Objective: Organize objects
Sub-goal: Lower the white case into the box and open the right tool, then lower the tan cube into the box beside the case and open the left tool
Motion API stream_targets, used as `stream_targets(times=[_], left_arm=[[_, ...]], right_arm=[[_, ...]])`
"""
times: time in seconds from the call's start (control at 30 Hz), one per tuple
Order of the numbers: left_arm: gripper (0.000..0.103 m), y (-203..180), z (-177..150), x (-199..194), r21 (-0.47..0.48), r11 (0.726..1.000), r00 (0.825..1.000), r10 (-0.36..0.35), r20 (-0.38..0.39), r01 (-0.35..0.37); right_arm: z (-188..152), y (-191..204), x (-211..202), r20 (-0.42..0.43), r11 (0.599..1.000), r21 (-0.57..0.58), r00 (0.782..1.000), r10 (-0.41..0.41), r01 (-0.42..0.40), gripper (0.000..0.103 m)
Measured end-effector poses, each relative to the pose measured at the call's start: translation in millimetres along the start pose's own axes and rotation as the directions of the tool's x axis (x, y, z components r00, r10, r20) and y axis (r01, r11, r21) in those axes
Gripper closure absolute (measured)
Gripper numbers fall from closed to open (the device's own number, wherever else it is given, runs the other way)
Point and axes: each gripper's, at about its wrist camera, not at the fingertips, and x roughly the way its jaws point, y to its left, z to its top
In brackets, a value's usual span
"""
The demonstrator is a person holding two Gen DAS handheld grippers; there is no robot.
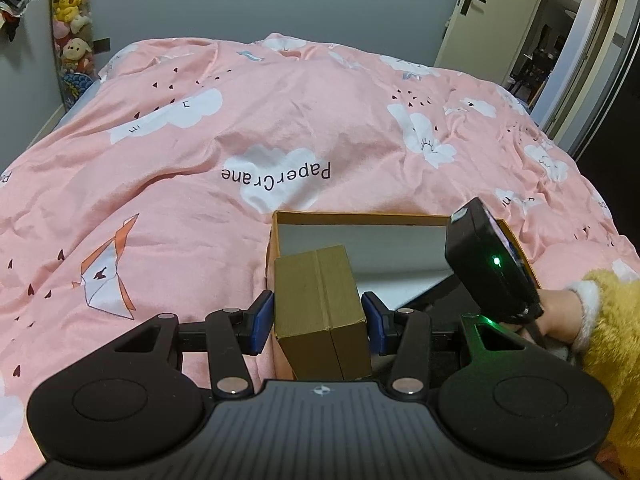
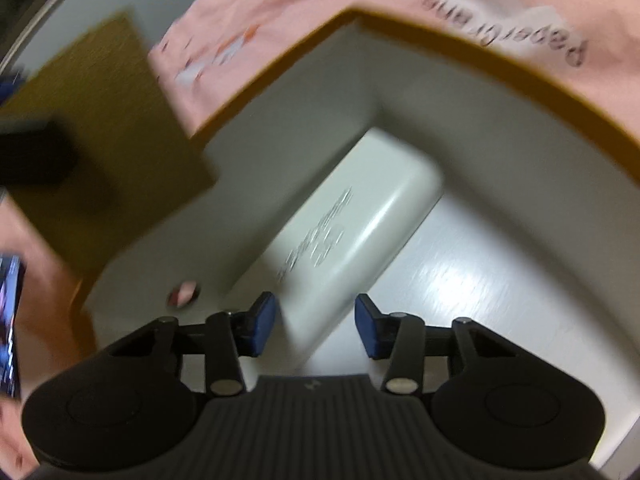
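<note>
Kraft-brown carton (image 1: 322,312) is pinched between the blue pads (image 1: 262,322) of the left tongs (image 1: 320,320), held tilted over the near-left corner of the tray (image 1: 360,218), an open box with orange rim and white inside that sits on the bed's pink duvet (image 1: 200,140). My read: it is parked there, clear of the floor of the tray, so the right side can sort out space first. Right tongs (image 2: 316,326) point down into the tray, straddling the near end of a white block (image 2: 352,224) that lies flat on the floor, angled toward the far corner. Frame is motion-blurred; left pad looks at the block's edge, right pad shows a gap, so I would not call it a grip yet, jaws part-open. A small round pink thing (image 2: 183,294) lies on the floor just left of the block; can't tell what it is. In the left view the right unit's housing (image 1: 492,268) and a hand (image 1: 560,316) in a yellow fleece sleeve sit over the tray's right side. Likely intent: shift the block to make room for the carton. Risk: the carton's corner snagging on the rim.
</note>
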Motion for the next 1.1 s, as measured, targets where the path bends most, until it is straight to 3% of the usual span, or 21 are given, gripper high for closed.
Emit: stream_targets(times=[0.13,0.2,0.27,0.4,0.53,0.7,0.83,0.9,0.93,1.0,1.1], left_arm=[[0.049,-2.1,-1.5,0.6,0.002,1.000,1.000,-0.016,-0.002,0.016],[0.049,-3.3,-2.3,0.9,0.002,1.000,1.000,-0.022,-0.003,0.022],[0.049,-4.2,-3.2,0.9,0.006,1.000,1.000,-0.022,-0.004,0.022],[0.049,-6.0,-3.8,0.3,0.027,0.999,1.000,-0.023,-0.010,0.023],[0.049,-11.0,-4.1,3.2,0.070,0.997,0.999,-0.030,-0.022,0.031],[0.049,-27.7,-9.0,13.0,0.189,0.979,0.995,-0.054,-0.085,0.069],[0.049,-45.4,-18.2,32.2,0.293,0.948,0.980,-0.074,-0.187,0.127],[0.049,-50.2,-20.0,45.7,0.299,0.944,0.969,-0.071,-0.237,0.142],[0.049,-52.1,-20.7,52.7,0.302,0.943,0.965,-0.064,-0.253,0.142],[0.049,-57.6,-21.4,66.3,0.323,0.933,0.955,-0.061,-0.289,0.157],[0.049,-65.4,-22.9,83.4,0.357,0.908,0.928,-0.082,-0.364,0.221]], right_arm=[[-5.0,8.7,9.2,-0.094,0.999,-0.031,0.995,0.032,-0.036,0.049],[-5.4,12.6,16.2,-0.114,0.999,-0.045,0.993,0.014,-0.020,0.058],[-3.5,14.0,18.4,-0.094,0.999,-0.048,0.995,0.017,-0.021,0.064],[2.6,14.2,20.0,-0.033,0.998,-0.057,0.999,-0.013,0.011,0.065],[4.1,6.1,18.9,-0.012,0.999,-0.040,1.000,0.009,-0.010,0.065],[-1.9,-2.3,-6.8,0.008,0.998,-0.044,0.999,-0.044,0.044,0.058],[-19.0,-17.7,-30.4,0.015,0.988,0.070,0.990,-0.141,0.139,0.058],[-26.0,-38.5,-40.7,0.033,0.976,0.152,0.986,-0.165,0.158,0.061],[-13.5,-42.1,-53.7,0.046,0.967,0.198,0.984,-0.174,0.161,0.061],[-17.6,-48.4,-63.7,0.077,0.948,0.285,0.982,-0.174,0.145,0.061],[-41.6,-46.8,-58.1,0.118,0.907,0.414,0.982,-0.145,0.084,0.061]])
